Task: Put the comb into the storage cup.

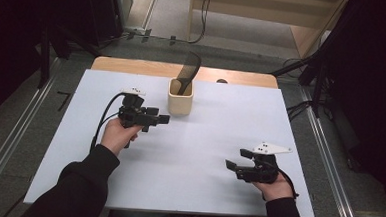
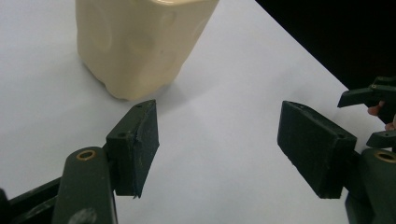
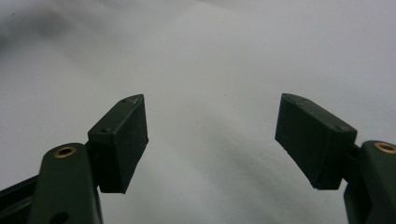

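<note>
The left gripper (image 1: pixel 161 120) is being held just to the near left of the cup (image 1: pixel 180 97), with a small gap between them, and is being pointed to the right across the sheet (image 1: pixel 203 154). Its jaws are being kept spread wide, and nothing is being pinched between them. In the left gripper view the cup (image 2: pixel 140 42) is being shown just beyond the tip of one jaw, outside the gap, with bare sheet lying between the jaws.

The cup is standing upright on the far middle of the sheet. A dark spatula (image 1: pixel 188 72) is being held in it, head up and leaning to the right.

The right gripper (image 1: pixel 236 159) is being held low over the near right part of the sheet, well apart from the cup, and is being pointed to the left. Its jaws are also being kept spread, with nothing between them.
</note>
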A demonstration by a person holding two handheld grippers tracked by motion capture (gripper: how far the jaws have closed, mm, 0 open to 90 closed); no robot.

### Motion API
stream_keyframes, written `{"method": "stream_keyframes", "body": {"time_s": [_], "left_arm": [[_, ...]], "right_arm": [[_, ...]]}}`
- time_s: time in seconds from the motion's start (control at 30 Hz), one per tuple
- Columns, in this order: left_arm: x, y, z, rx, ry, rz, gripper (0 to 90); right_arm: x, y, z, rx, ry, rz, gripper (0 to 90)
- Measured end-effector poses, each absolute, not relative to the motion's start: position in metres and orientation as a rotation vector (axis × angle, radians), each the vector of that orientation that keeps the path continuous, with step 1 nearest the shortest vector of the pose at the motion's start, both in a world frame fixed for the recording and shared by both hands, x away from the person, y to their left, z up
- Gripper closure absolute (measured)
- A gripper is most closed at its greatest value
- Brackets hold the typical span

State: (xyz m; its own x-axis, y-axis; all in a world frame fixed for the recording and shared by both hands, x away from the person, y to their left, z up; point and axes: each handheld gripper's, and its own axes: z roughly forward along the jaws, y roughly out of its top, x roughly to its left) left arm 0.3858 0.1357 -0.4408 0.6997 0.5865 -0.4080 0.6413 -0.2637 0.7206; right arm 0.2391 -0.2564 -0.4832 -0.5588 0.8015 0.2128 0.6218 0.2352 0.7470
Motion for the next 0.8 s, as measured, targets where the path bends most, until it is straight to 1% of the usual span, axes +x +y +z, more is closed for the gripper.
{"method": "stream_keyframes", "body": {"time_s": [0.8], "left_arm": [[0.353, 0.147, -0.449, 1.977, 0.943, -0.112, 30.1]], "right_arm": [[0.24, -0.255, -0.484, 1.34, 2.303, 1.226, 23.6]]}}
